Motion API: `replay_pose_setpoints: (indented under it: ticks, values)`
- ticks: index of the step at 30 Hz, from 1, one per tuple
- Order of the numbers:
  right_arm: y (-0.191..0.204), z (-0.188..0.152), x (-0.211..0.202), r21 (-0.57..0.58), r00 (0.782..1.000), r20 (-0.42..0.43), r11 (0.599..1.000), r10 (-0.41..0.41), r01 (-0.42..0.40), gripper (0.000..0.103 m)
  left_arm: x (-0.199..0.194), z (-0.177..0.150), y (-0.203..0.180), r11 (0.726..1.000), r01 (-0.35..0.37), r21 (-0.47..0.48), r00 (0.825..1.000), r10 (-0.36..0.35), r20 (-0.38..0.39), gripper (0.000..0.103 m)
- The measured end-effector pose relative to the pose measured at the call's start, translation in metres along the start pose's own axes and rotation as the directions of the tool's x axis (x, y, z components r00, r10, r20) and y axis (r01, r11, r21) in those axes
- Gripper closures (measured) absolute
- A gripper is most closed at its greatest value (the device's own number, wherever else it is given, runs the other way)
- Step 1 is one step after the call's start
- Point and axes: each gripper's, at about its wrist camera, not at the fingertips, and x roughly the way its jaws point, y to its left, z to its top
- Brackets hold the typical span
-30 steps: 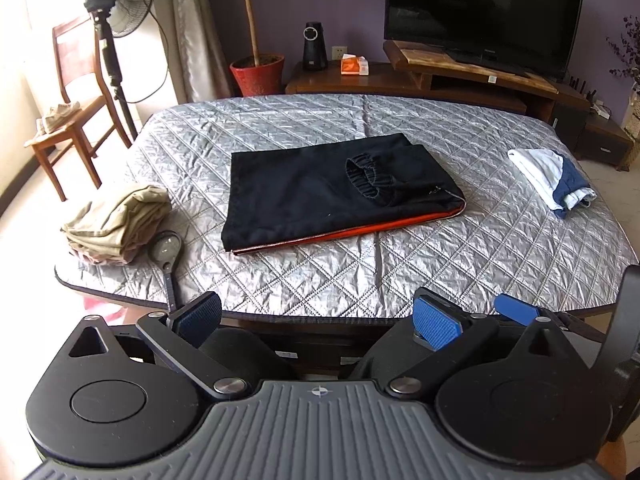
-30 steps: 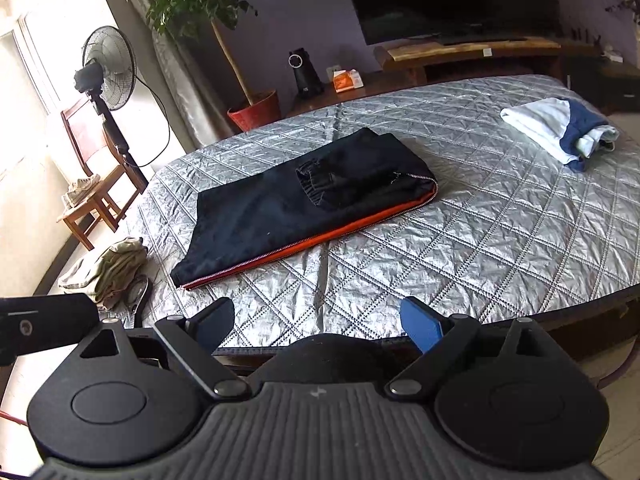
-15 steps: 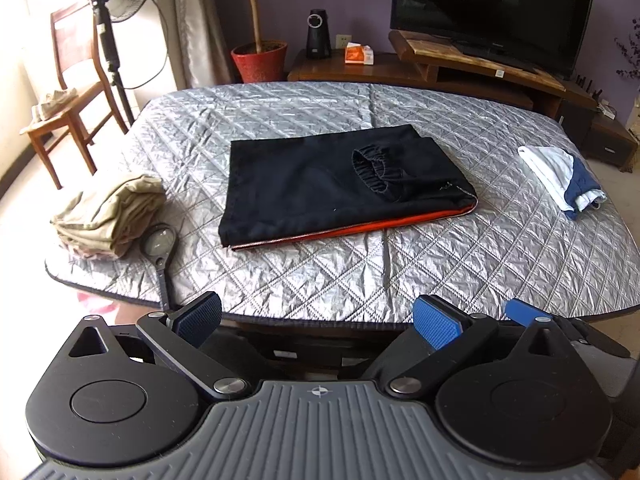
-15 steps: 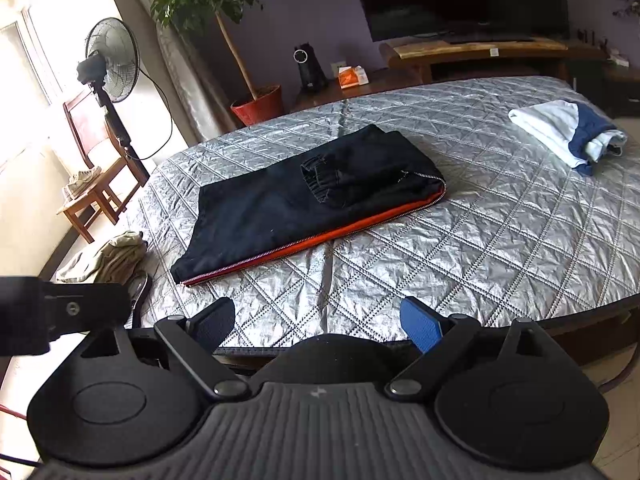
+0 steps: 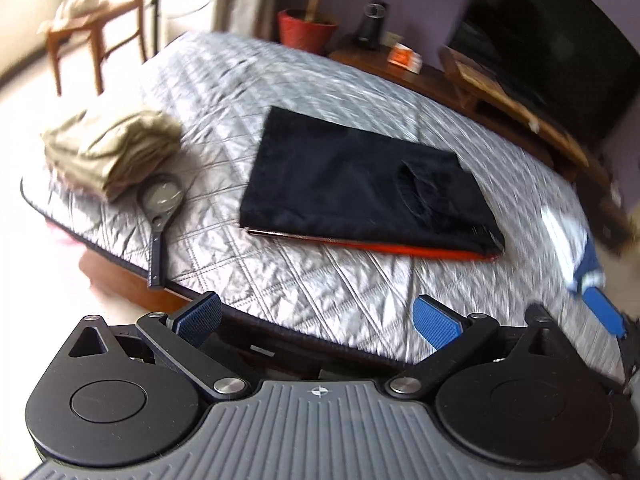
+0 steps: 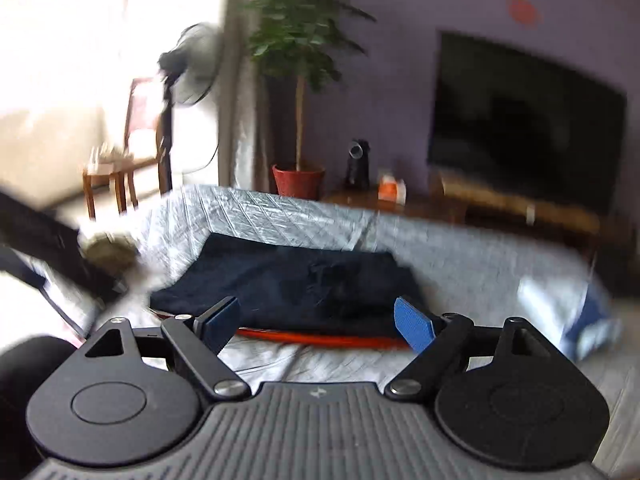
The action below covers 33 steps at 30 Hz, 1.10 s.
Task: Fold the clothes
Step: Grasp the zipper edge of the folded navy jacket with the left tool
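A dark navy garment (image 5: pixel 360 188) with an orange lining edge lies folded flat in the middle of the silver quilted bed (image 5: pixel 320 292). My left gripper (image 5: pixel 316 320) hangs open over the bed's near edge, short of the garment, nothing between its blue pads. In the right wrist view the same garment (image 6: pixel 288 284) lies just ahead of my right gripper (image 6: pixel 316 320). Its jaws stand wide and are closing a little, empty, low over the cover. A blue pad of the right gripper (image 5: pixel 604 312) shows at the left view's right edge.
A folded khaki garment (image 5: pixel 116 148) and a black magnifying glass (image 5: pixel 160 204) lie at the bed's left corner. A white and blue folded garment (image 6: pixel 576 312) sits on the right. Beyond the bed stand a wooden chair (image 5: pixel 96 32), a fan (image 6: pixel 188 68), a potted plant (image 6: pixel 298 176) and a TV (image 6: pixel 520 120).
Both views are now blurred and rolled. The left gripper has come down and nearer the bed's left part. The right gripper has rolled and looks more level across the bed, its jaws slightly narrower.
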Motion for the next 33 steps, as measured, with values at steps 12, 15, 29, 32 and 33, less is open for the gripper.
replay_pose_setpoints:
  ticks: [12, 15, 29, 32, 33]
  values:
    - [0.095, -0.008, 0.111, -0.638, 0.972, -0.147, 0.733, 0.186, -0.237, 0.022, 0.062, 0.06, 0.066, 0.948, -0.047, -0.315, 0.999, 0.042, -0.025, 0.0]
    - [0.123, -0.022, 0.137, -0.754, 0.956, -0.195, 0.59, 0.22, -0.29, 0.024, 0.085, 0.061, 0.078, 0.921, -0.048, -0.386, 0.998, 0.027, -0.059, 0.0]
    - [0.145, -0.027, 0.197, -0.788, 0.943, -0.216, 0.524, 0.254, -0.322, 0.049, 0.158, 0.058, 0.088, 0.816, 0.007, -0.578, 0.986, -0.102, -0.133, 0.001]
    - [0.144, -0.031, 0.194, -0.752, 0.923, -0.257, 0.541, 0.285, -0.376, 0.082, 0.17, 0.06, 0.088, 0.794, 0.02, -0.607, 0.982, -0.13, -0.138, 0.001]
    - [0.144, -0.033, 0.192, -0.747, 0.922, -0.256, 0.546, 0.29, -0.379, 0.083, 0.173, 0.061, 0.088, 0.791, 0.023, -0.612, 0.981, -0.135, -0.139, 0.001]
